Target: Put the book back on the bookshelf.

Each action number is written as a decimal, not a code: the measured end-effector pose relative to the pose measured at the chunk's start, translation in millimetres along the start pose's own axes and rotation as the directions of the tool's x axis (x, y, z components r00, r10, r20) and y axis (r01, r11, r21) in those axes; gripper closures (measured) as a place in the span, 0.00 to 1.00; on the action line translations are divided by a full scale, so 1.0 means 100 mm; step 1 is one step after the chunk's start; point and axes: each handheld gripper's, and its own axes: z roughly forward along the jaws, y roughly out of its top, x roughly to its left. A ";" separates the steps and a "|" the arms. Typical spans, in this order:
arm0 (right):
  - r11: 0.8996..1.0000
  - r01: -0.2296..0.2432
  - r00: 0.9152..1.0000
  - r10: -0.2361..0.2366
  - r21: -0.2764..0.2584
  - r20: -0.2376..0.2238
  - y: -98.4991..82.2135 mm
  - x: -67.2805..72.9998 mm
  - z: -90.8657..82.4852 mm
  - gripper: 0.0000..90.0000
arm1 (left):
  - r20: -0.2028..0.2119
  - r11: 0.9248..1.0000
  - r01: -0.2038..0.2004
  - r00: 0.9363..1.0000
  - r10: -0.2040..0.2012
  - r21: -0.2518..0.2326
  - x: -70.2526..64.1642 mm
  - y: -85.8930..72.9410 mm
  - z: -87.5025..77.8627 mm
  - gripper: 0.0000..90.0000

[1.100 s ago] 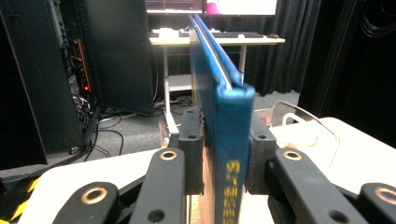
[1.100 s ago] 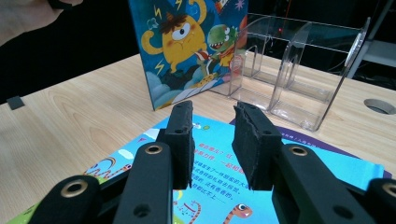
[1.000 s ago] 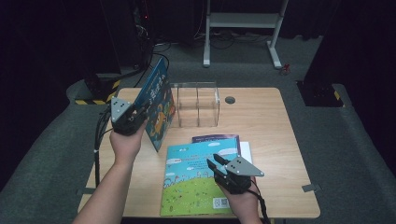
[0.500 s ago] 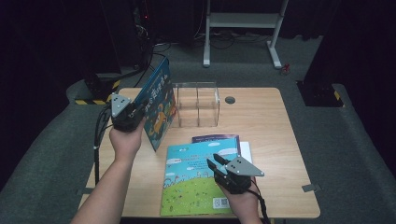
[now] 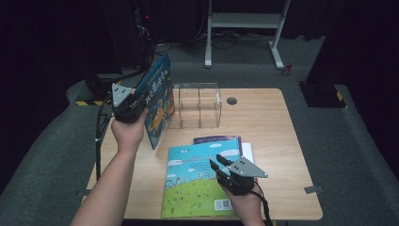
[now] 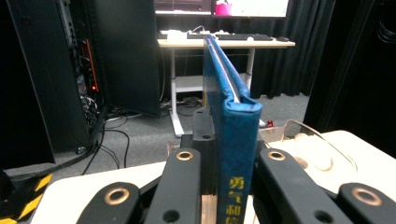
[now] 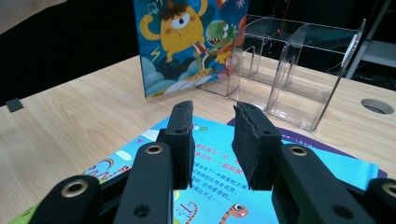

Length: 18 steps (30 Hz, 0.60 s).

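- Blue book (image 5: 157, 101): hardcover with a cartoon-monster cover, held upright at the table's left side, just left of the clear holder; its lower edge looks close to the wooden table (image 5: 268, 122), contact not readable. In the left gripper view the spine (image 6: 238, 154) sits squarely between the jaws.
- Left gripper (image 5: 129, 104): clamped on the blue book at its spine end, the jaws having just finished closing on it. Risk: a grip at one end of a tall, flat book leaves the far end free to swing; a quick turn of the wrist could let it pivot or slip out.
- Clear acrylic holder (image 5: 197, 106): slotted, light, standing free at the table's rear centre. Risk: if the book comes in tilted, its corner could catch a divider or wall and push or tip the holder instead of dropping into a slot.
- Green-and-blue book (image 5: 200, 181): lying flat at the front, over a purple book (image 5: 219, 140). Risk: slight; a dropped blue book would land across this stack.
- Right gripper (image 5: 221, 167): jaws parted, holding nothing, hovering low over the flat book's cover (image 7: 219, 140). Risk: it sits well apart from the holder, so nothing steadies that holder should the incoming book nudge it.
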 end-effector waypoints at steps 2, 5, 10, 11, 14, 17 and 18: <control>1.000 -0.001 1.000 0.001 0.000 -0.001 0.00 0.00 0.00 0.75 | 0.000 1.000 0.007 1.000 -0.007 -0.003 0.01 0.04 0.02 0.93; 1.000 -0.004 1.000 0.004 0.001 0.001 0.00 -0.01 -0.01 0.75 | -0.009 1.000 0.012 1.000 -0.012 -0.013 0.00 0.08 0.07 0.93; 1.000 -0.007 1.000 0.007 -0.005 0.005 0.01 -0.02 -0.02 0.75 | -0.021 1.000 0.005 1.000 -0.006 -0.015 -0.02 0.09 0.16 0.93; 1.000 -0.009 1.000 0.009 -0.007 0.003 0.01 -0.02 -0.03 0.75 | -0.023 1.000 0.011 1.000 -0.011 -0.016 -0.02 0.09 0.17 0.93; 1.000 -0.011 1.000 0.011 -0.010 0.006 0.01 -0.03 -0.03 0.75 | -0.035 1.000 0.013 0.999 -0.014 -0.018 -0.02 0.08 0.23 0.93; 1.000 -0.010 1.000 0.010 -0.012 0.005 0.01 -0.04 -0.04 0.75 | -0.039 1.000 0.019 0.999 -0.020 -0.024 -0.03 0.08 0.27 0.93; 1.000 -0.010 1.000 0.010 -0.012 0.005 0.01 -0.04 -0.04 0.75 | -0.040 1.000 0.015 0.999 -0.016 -0.025 -0.04 0.08 0.28 0.93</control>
